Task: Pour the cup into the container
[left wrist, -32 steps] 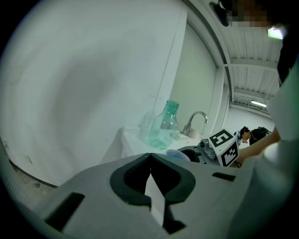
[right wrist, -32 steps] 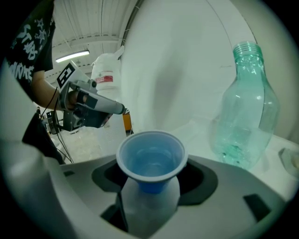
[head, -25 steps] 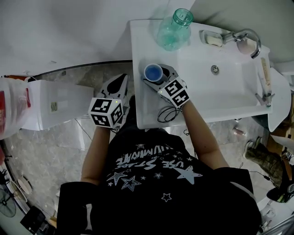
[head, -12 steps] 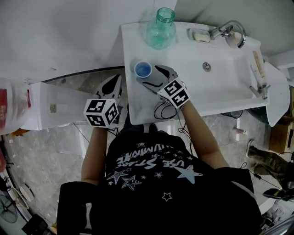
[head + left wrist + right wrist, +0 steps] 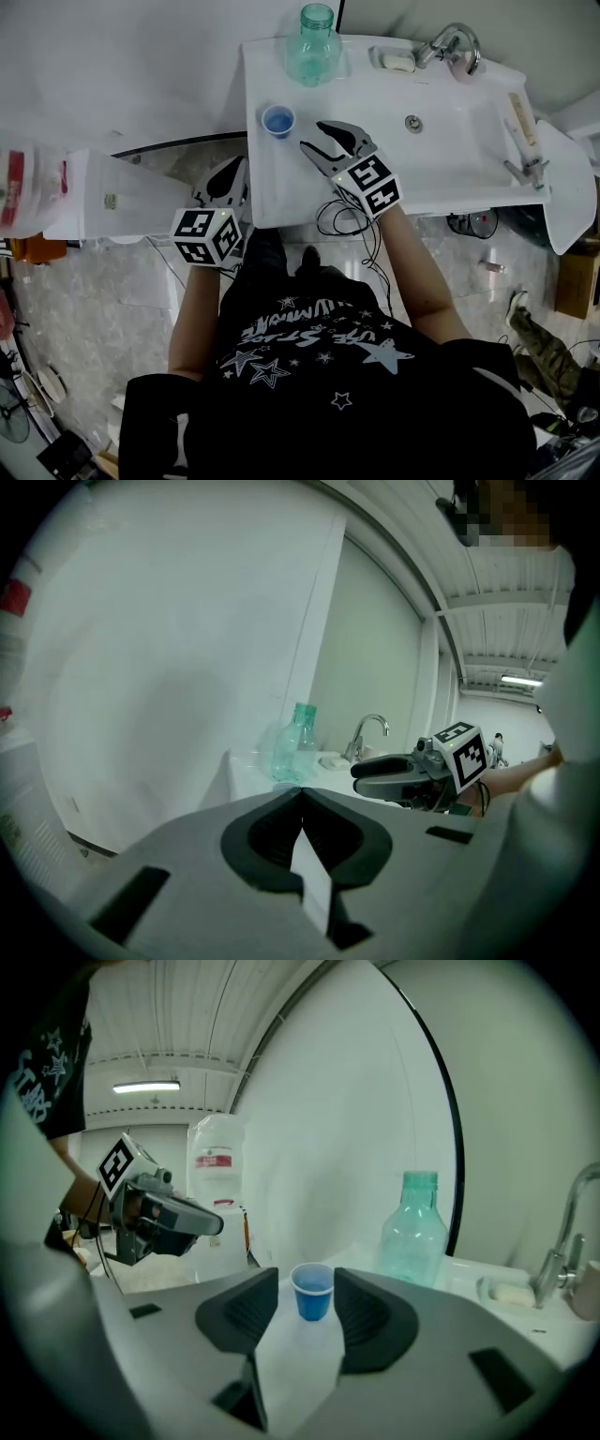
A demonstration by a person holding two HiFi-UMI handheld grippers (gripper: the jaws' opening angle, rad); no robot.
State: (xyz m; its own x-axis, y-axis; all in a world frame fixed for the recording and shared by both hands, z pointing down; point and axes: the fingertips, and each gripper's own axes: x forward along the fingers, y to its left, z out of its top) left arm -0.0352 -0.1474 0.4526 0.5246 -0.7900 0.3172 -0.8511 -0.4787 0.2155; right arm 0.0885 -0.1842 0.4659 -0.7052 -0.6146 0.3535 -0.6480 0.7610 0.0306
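A small blue cup (image 5: 278, 120) stands upright on the white sink counter (image 5: 272, 187), near its left edge. A green clear bottle (image 5: 312, 42) stands behind it at the back. My right gripper (image 5: 314, 136) hovers over the counter just right of the cup and apart from it. Its jaws are closing with nothing between them. In the right gripper view the cup (image 5: 312, 1290) stands beyond the fingertips, with the bottle (image 5: 412, 1227) to its right. My left gripper (image 5: 225, 183) hangs off the counter's left side, shut and empty (image 5: 301, 791).
The sink basin (image 5: 441, 131) with a faucet (image 5: 450, 42) and a soap dish (image 5: 397, 62) fills the counter's right part. A white cabinet (image 5: 112, 197) and a large water jug (image 5: 23, 183) stand at the left above the marbled floor.
The right gripper had the cup between its jaws one second ago. It has let go and drawn back to the right. The cup now stands alone.
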